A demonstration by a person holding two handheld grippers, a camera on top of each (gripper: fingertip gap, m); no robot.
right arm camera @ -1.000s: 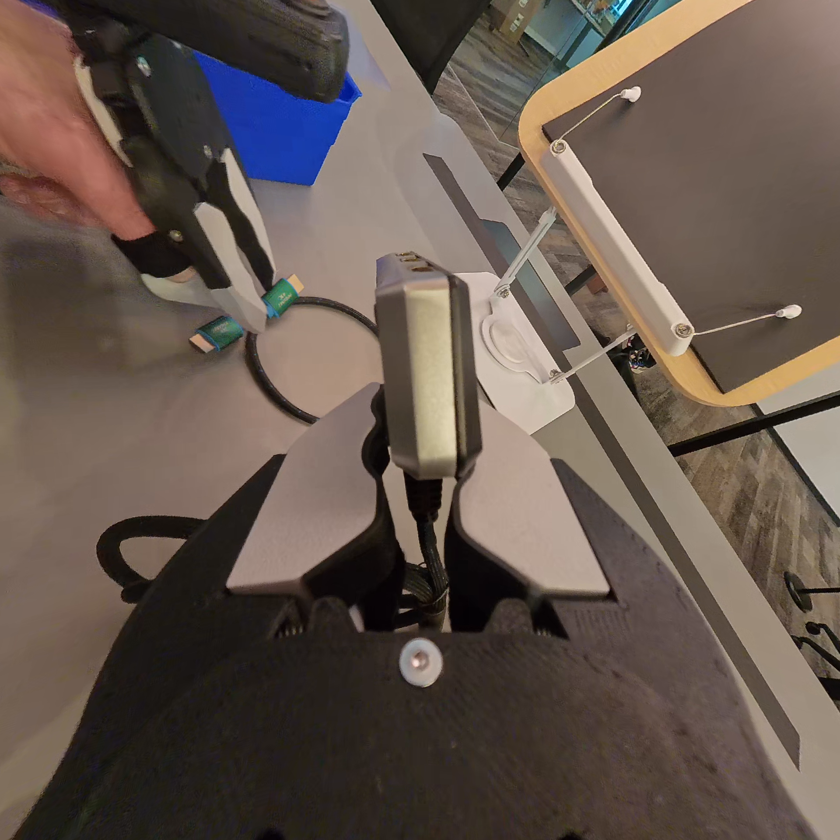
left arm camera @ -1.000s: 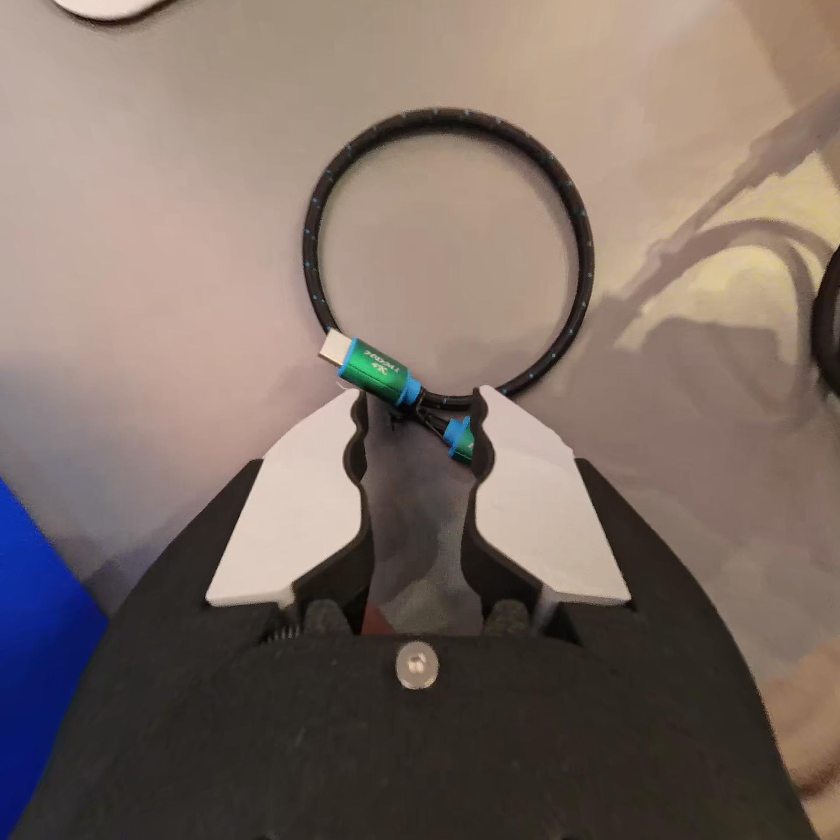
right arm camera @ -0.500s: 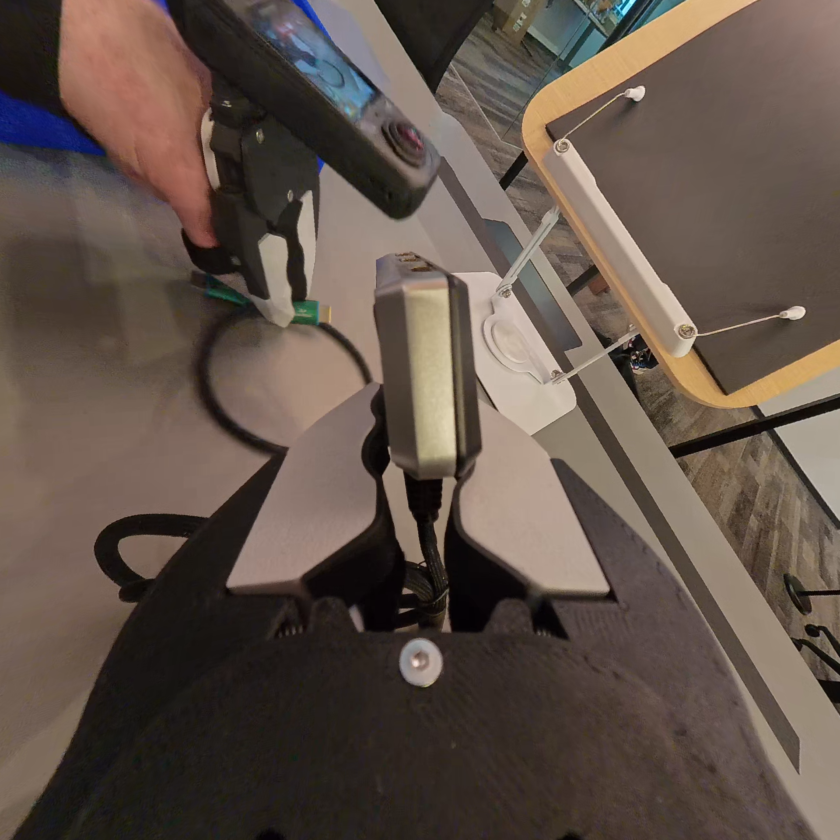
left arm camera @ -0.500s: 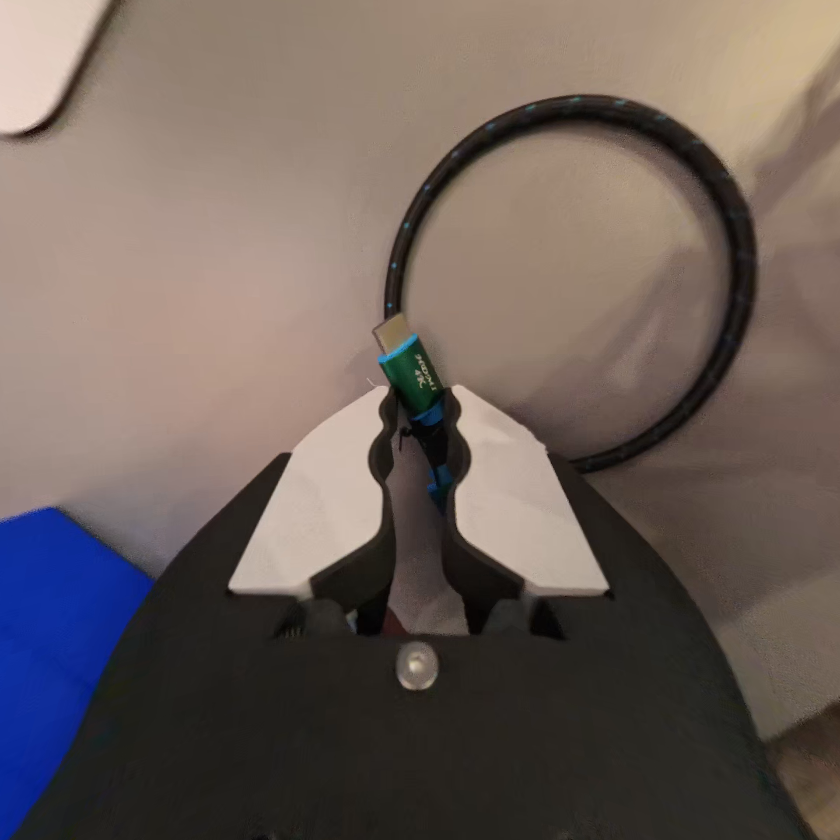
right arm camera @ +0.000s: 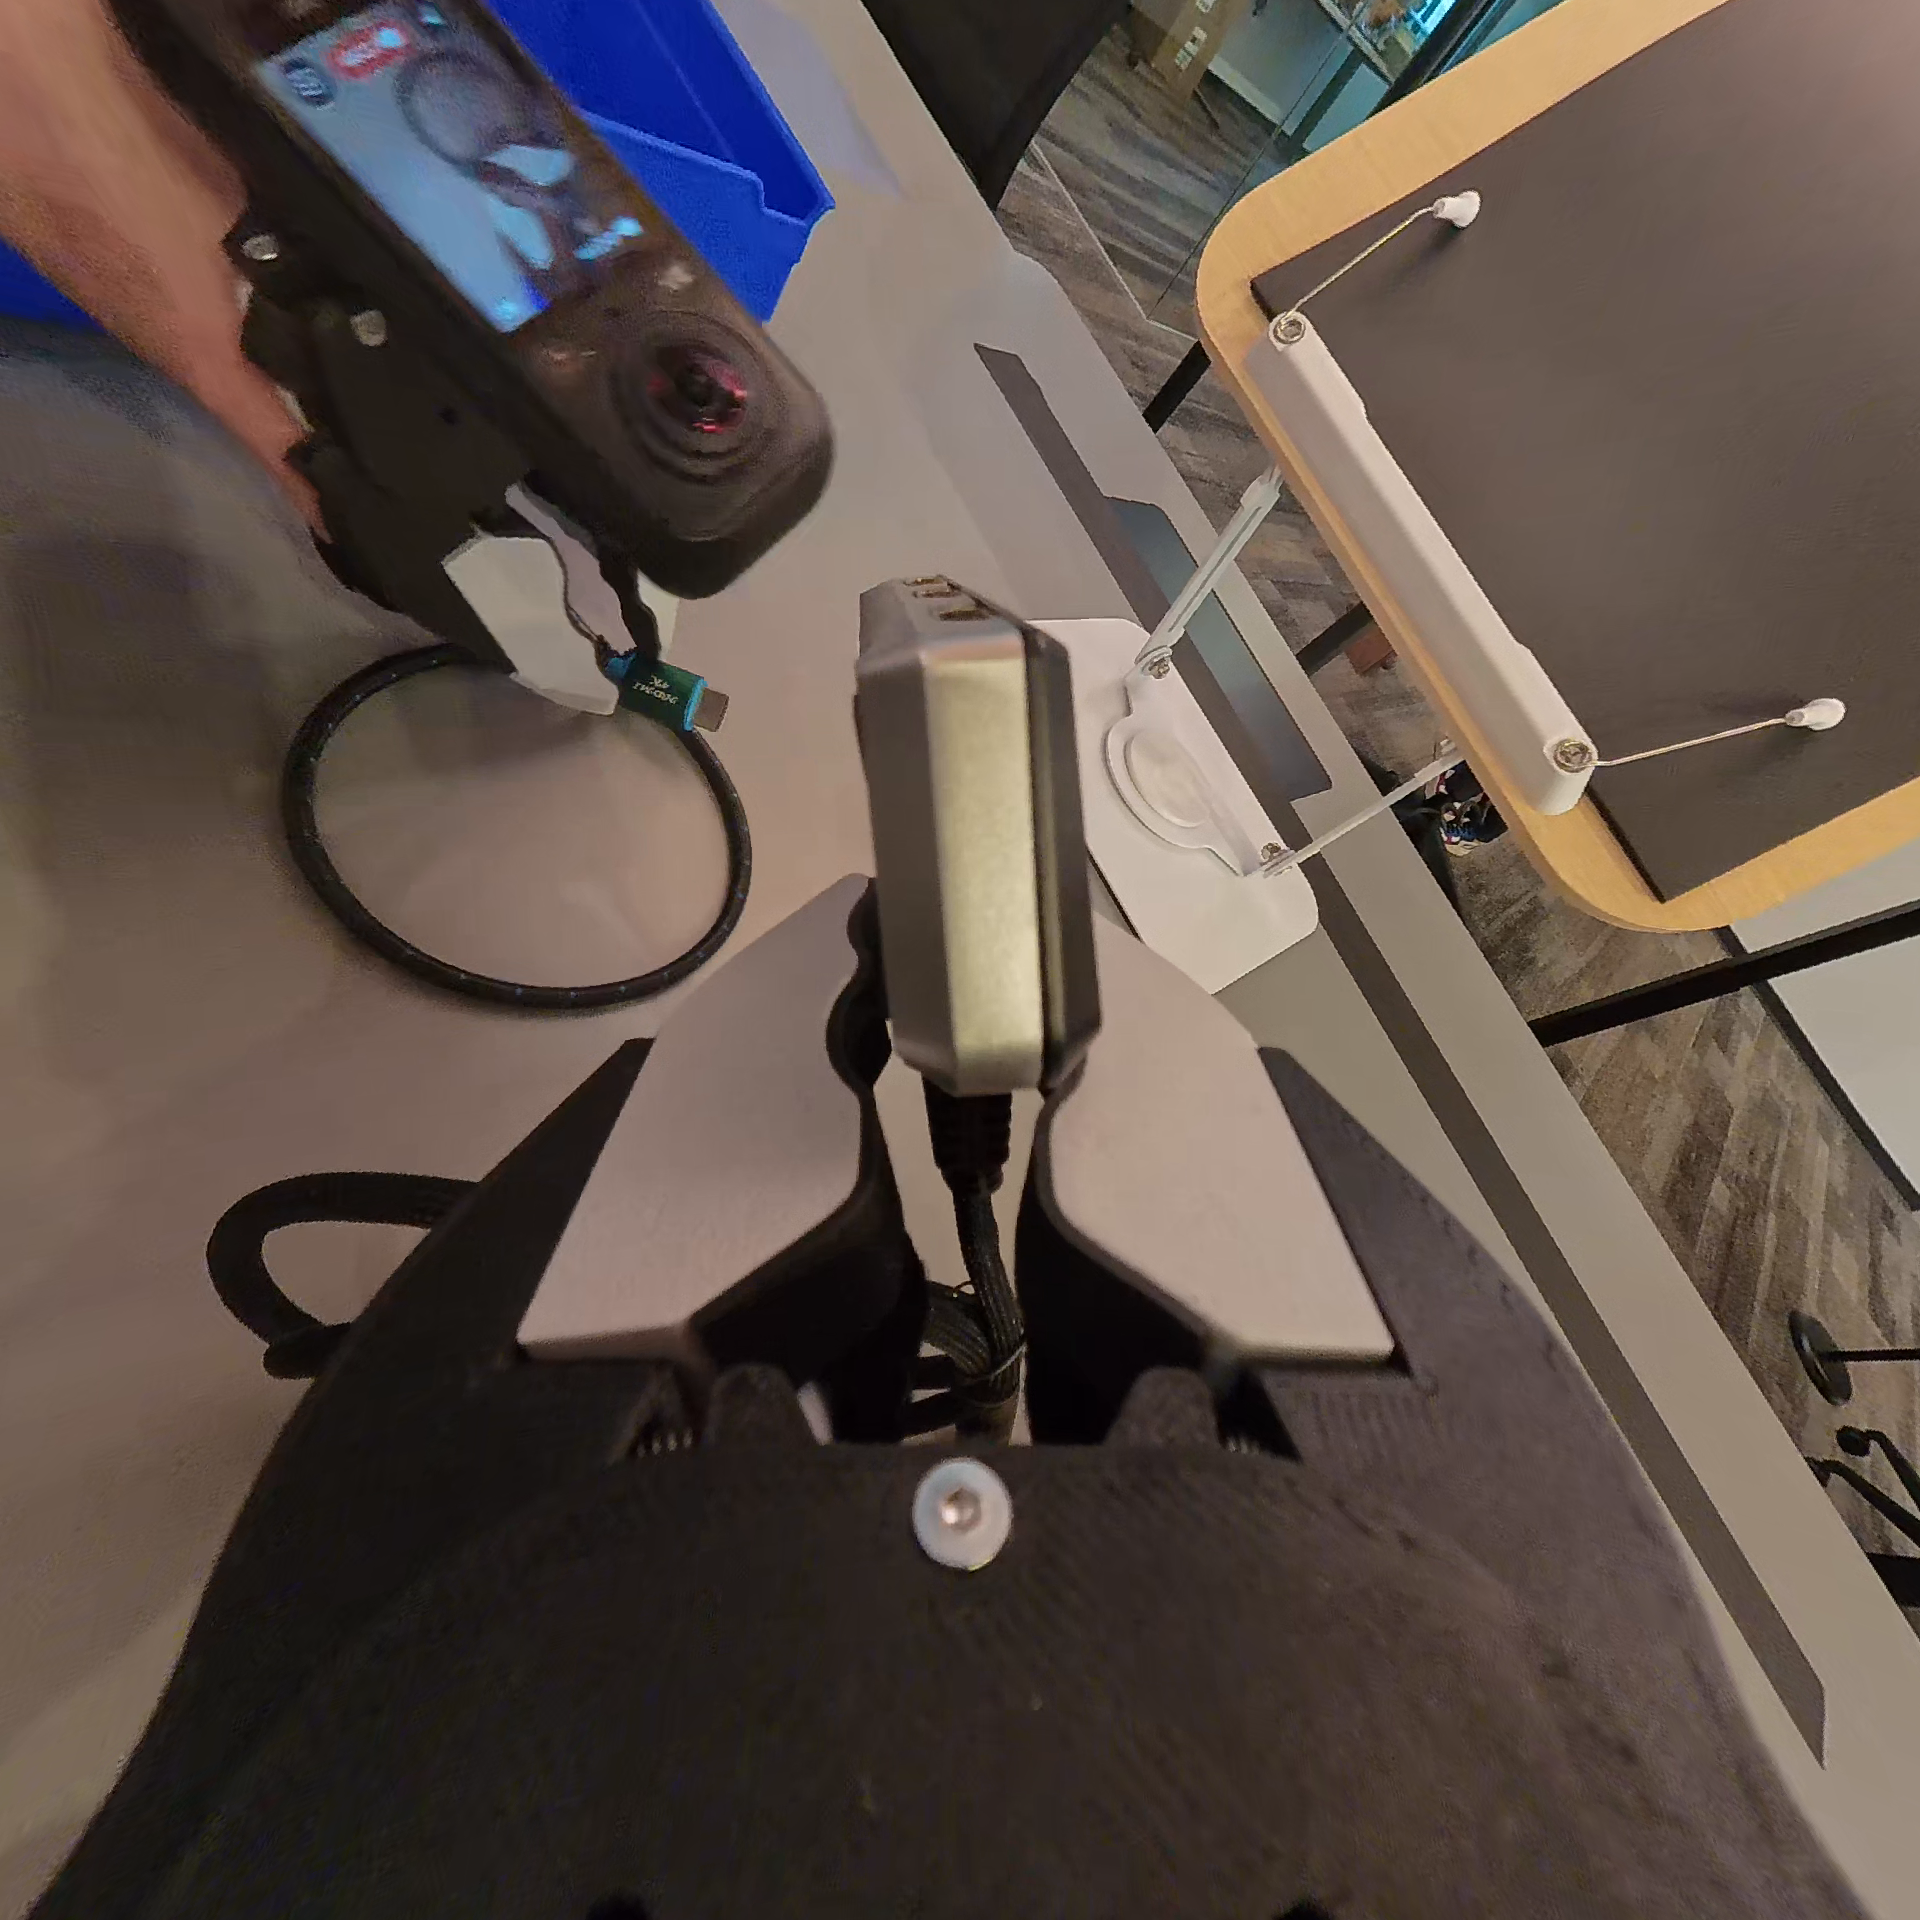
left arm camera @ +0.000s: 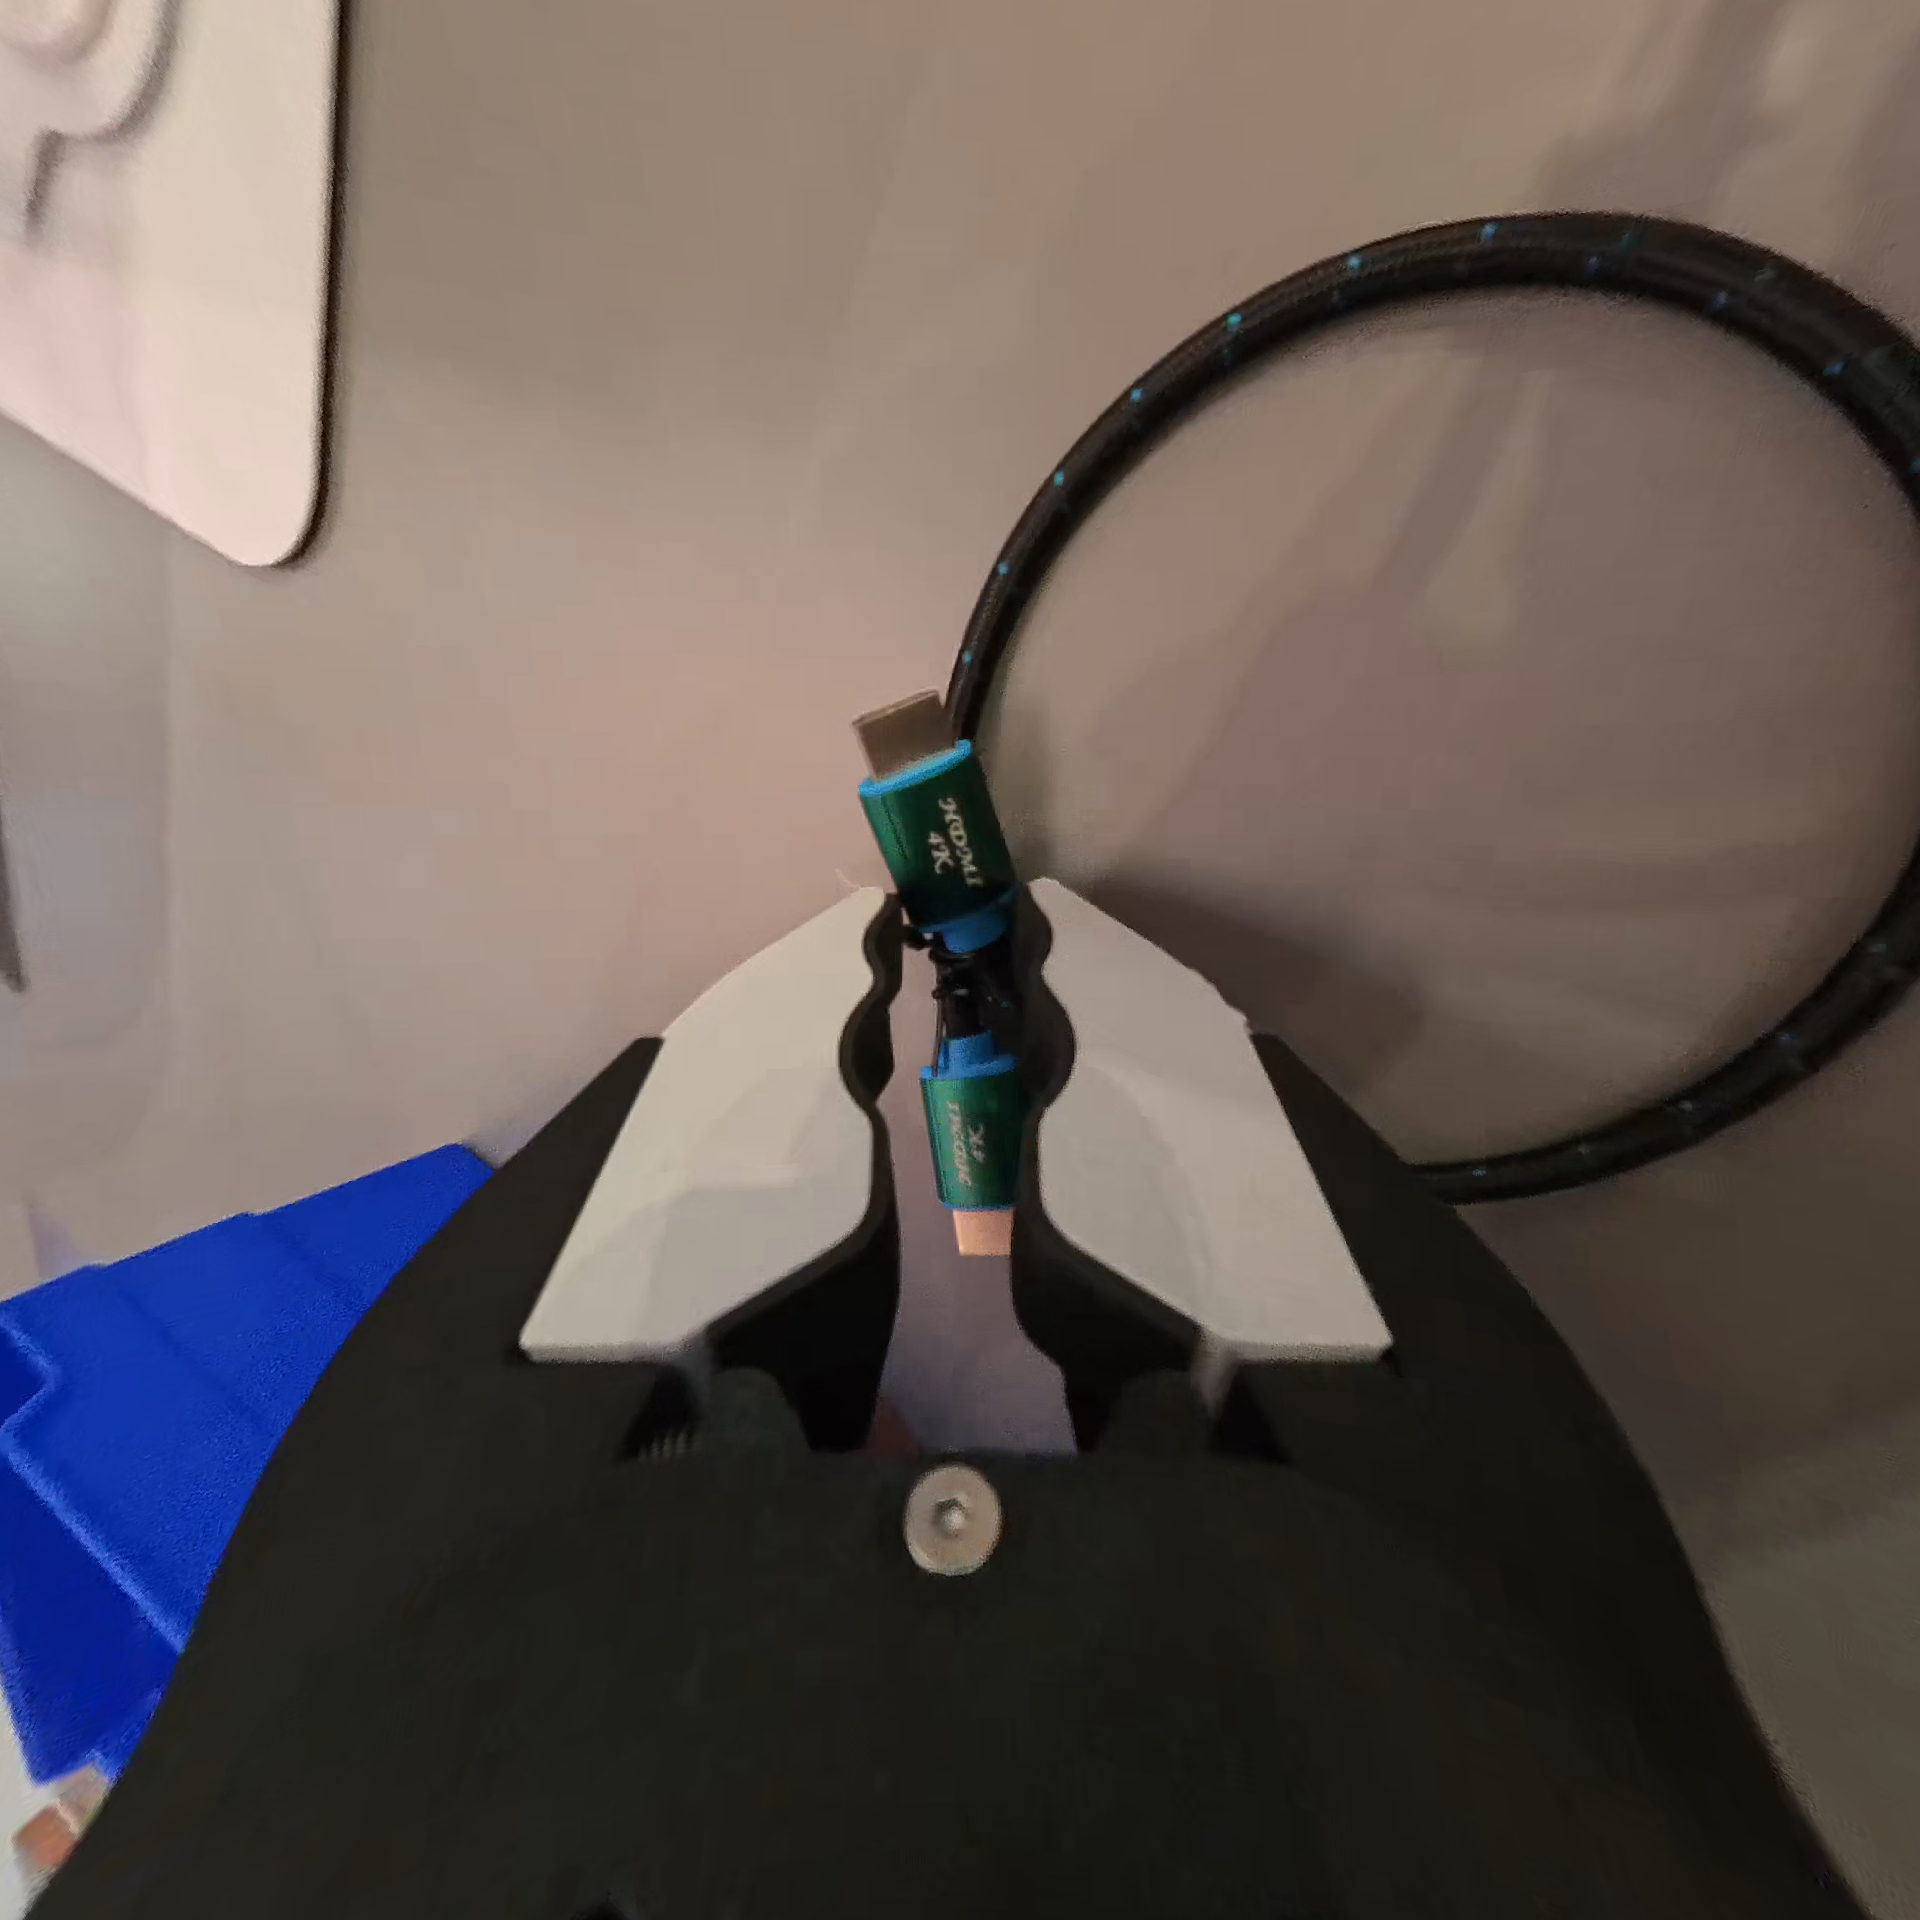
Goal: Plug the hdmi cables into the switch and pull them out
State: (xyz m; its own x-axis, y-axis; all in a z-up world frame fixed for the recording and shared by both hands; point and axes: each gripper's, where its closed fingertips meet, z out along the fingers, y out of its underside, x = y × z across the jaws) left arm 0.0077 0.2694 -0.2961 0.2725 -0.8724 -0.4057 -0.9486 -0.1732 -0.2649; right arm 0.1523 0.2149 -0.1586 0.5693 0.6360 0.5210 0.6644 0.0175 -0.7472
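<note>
My left gripper (left arm camera: 956,906) is shut on the blue collar of a green HDMI plug (left arm camera: 933,821), whose metal tip sticks out past the fingertips. A second green plug (left arm camera: 971,1155) hangs between the fingers and points back at the camera. The black braided cable (left arm camera: 1558,234) loops on the grey table to the right. My right gripper (right arm camera: 971,920) is shut on the grey HDMI switch (right arm camera: 961,831), held on edge with its ports facing away and a black cable (right arm camera: 977,1195) at its rear. The right wrist view shows the left gripper (right arm camera: 561,681) with its plug (right arm camera: 665,691) just left of the switch.
A blue bin (right arm camera: 675,156) stands at the back left, also in the left wrist view (left arm camera: 156,1351). A white stand base (right arm camera: 1174,800) sits right of the switch, near the table edge. A dark board with a wooden rim (right arm camera: 1558,416) hangs beyond. A hand (right arm camera: 104,208) holds the left gripper. Spacing between my two grippers at the tips: around 20 cm.
My left gripper has closed on the green plug, lifted it off the table and swung it right towards the switch. The cable loop has shifted. The right gripper and switch have not moved.
</note>
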